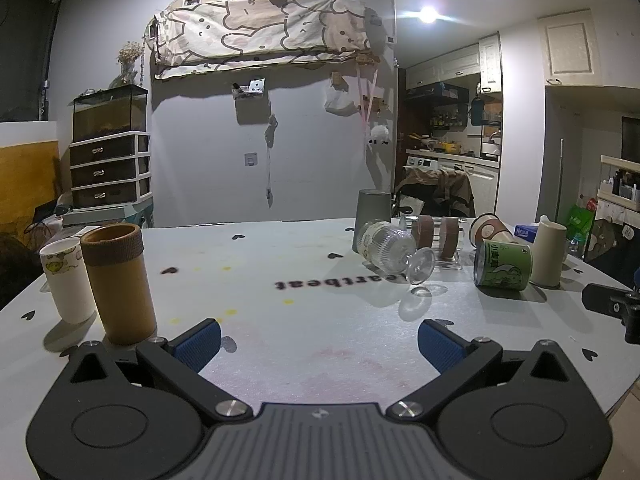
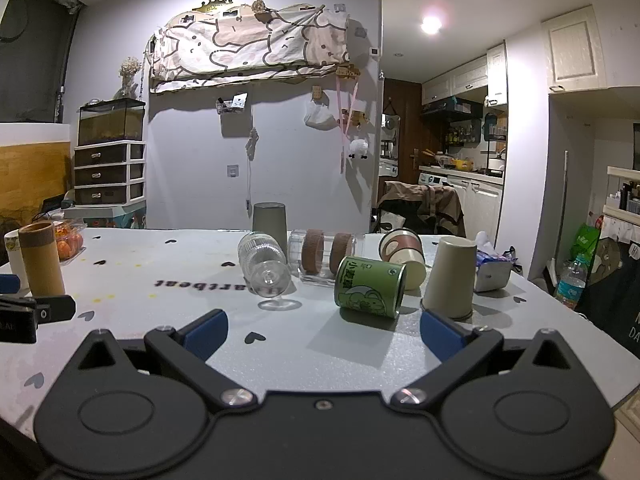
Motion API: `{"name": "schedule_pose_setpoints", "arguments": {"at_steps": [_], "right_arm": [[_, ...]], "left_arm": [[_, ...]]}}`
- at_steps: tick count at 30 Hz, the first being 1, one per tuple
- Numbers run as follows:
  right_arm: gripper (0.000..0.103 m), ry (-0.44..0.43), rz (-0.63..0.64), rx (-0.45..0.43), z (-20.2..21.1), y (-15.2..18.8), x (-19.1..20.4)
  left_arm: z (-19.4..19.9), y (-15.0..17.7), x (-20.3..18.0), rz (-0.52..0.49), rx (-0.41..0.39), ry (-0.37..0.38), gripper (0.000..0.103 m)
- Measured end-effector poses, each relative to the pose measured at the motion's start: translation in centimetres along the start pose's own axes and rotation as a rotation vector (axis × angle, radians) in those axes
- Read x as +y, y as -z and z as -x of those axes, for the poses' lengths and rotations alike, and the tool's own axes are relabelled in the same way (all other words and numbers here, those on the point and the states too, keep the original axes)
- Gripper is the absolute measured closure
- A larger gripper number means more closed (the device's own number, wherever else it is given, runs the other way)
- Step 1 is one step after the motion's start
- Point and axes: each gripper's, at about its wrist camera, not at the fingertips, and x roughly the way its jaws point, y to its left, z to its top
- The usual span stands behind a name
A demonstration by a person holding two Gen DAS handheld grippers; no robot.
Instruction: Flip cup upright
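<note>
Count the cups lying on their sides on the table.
3, possibly more hidden: the ribbed clear glass goblet at centre, the green printed cup right of it, and the cream-and-brown paper cup behind that. The clear glasses with brown bands look sideways too, but uncertain.

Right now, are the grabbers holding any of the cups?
No. The left gripper and right gripper are both open, with only table between their fingers.

Tall cylinder (image 2: 41, 261) and paper cup (image 1: 66, 280) set far left on table (image 2: 360, 356). Stemmed glass (image 2: 264, 262) laid centre; printed cup (image 2: 370, 287) right of it; upturned cup (image 2: 450, 278) further right.
</note>
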Motion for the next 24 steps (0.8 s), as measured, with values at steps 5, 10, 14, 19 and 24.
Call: {"name": "schedule_pose_setpoints", "arguments": {"at_steps": [5, 10, 14, 19, 24], "right_arm": [[0.0, 0.001, -0.002, 0.002, -0.08, -0.07, 0.01], [0.0, -0.001, 0.0, 0.002, -0.05, -0.03, 0.14], [0.0, 0.001, -0.002, 0.001, -0.09, -0.08, 0.03], [0.0, 0.001, -0.003, 0.003, -0.14, -0.08, 0.08], [0.0, 0.0, -0.004, 0.005, -0.19, -0.06, 0.11]], "left_arm": [[0.02, -0.04, 0.11, 0.004, 0.001, -0.003, 0.0], [0.06, -0.05, 0.31, 0.006, 0.0, -0.004, 0.0], [0.07, -0.07, 0.34, 0.006, 0.0, -0.004, 0.0], [0.08, -0.06, 0.35, 0.005, 0.0, -0.003, 0.0], [0.09, -0.06, 0.34, 0.005, 0.0, -0.003, 0.0]]}}
